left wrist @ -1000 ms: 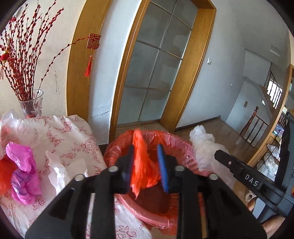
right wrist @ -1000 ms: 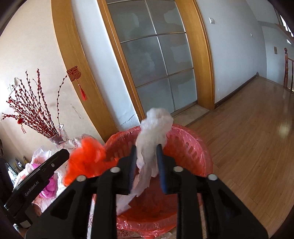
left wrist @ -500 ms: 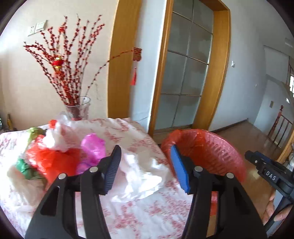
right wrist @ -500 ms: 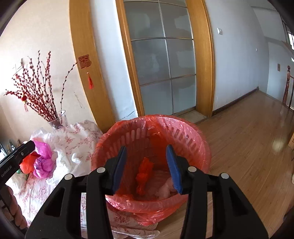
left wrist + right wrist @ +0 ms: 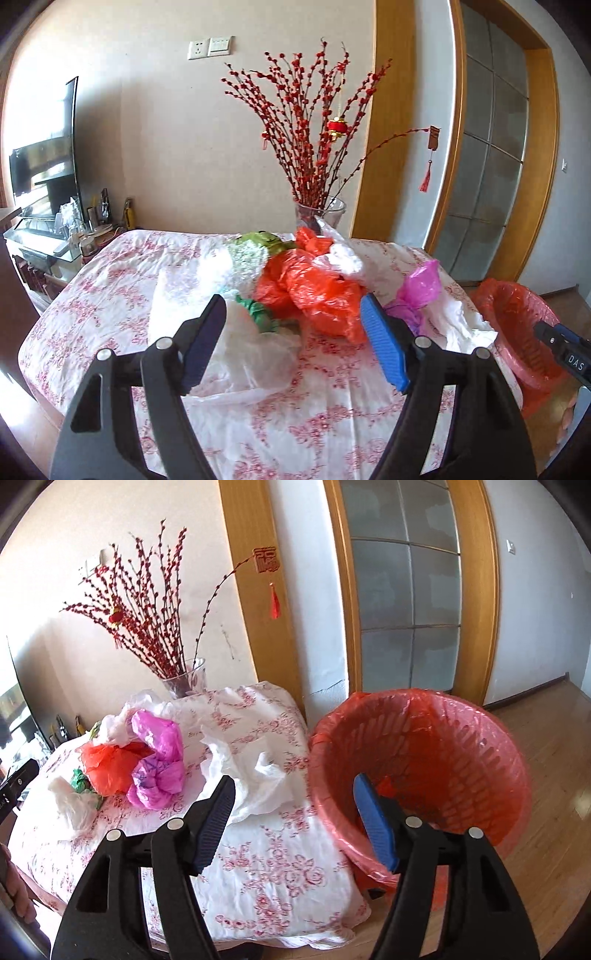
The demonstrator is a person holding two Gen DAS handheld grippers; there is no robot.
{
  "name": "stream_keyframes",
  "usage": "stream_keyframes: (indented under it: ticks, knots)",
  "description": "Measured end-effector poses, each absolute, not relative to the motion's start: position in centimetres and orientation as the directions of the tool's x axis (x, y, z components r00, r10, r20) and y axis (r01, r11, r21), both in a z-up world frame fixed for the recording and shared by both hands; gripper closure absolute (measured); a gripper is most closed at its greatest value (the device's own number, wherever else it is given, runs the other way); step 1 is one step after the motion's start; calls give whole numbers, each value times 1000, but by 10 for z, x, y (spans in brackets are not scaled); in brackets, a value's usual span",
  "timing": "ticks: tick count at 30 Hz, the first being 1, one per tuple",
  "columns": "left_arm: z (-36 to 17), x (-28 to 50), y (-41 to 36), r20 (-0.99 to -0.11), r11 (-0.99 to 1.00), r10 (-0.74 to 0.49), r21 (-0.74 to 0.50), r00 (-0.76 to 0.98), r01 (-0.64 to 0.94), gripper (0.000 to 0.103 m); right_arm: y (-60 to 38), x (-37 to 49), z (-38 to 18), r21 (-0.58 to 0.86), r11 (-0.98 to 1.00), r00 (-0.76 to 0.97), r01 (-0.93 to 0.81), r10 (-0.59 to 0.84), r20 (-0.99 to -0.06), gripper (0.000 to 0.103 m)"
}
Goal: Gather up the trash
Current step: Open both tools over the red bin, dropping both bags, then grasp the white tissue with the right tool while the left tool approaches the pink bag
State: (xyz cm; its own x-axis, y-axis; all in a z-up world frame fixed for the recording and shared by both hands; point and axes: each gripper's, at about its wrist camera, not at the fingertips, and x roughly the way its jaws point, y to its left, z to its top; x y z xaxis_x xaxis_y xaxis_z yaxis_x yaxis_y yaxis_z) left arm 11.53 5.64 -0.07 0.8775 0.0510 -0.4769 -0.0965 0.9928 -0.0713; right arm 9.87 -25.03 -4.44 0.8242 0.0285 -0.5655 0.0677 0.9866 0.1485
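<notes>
A heap of crumpled plastic bags lies on the floral tablecloth (image 5: 295,417): a red bag (image 5: 314,291), a green one (image 5: 260,314), a clear one (image 5: 243,354), a pink one (image 5: 421,286) and white paper (image 5: 458,321). My left gripper (image 5: 291,317) hangs over the table in front of the heap, jaws opening, nothing between them. The red-lined trash basket (image 5: 436,764) stands on the floor beside the table. My right gripper (image 5: 293,794) hovers above the table edge and the basket's near rim, jaws opening and empty. The pink bag (image 5: 159,757) and white paper (image 5: 251,771) lie left of it.
A glass vase (image 5: 319,214) of red branches stands at the table's far edge. A television (image 5: 44,166) and a cluttered shelf are at the left. Behind the basket are a frosted glass door (image 5: 402,602) and wooden floor (image 5: 554,775). The right gripper's body (image 5: 565,350) shows at right.
Both grippers let go of their bags, red from the left and white from the right, over the basket. They opened and swung left toward the table and the heap.
</notes>
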Motion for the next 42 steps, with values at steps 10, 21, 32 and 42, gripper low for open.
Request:
stream_keyframes:
  ticks: [10, 21, 32, 42]
  knots:
    - [-9, 108, 87, -495, 987, 83, -76, 865, -138, 29, -207, 148, -69, 122, 992, 765, 21, 63, -641, 24]
    - [-20, 113, 105, -512, 984, 89, -87, 854, -154, 29, -195, 185, -91, 54, 998, 702, 34, 15, -712, 19]
    - [-25, 121, 94, -522, 989, 48, -93, 852, -113, 29, -194, 186, -102, 84, 996, 671, -9, 68, -738, 74]
    - [-25, 134, 40, -531, 995, -79, -90, 844, 37, 29, -210, 160, -87, 108, 994, 719, 6, 71, -692, 86]
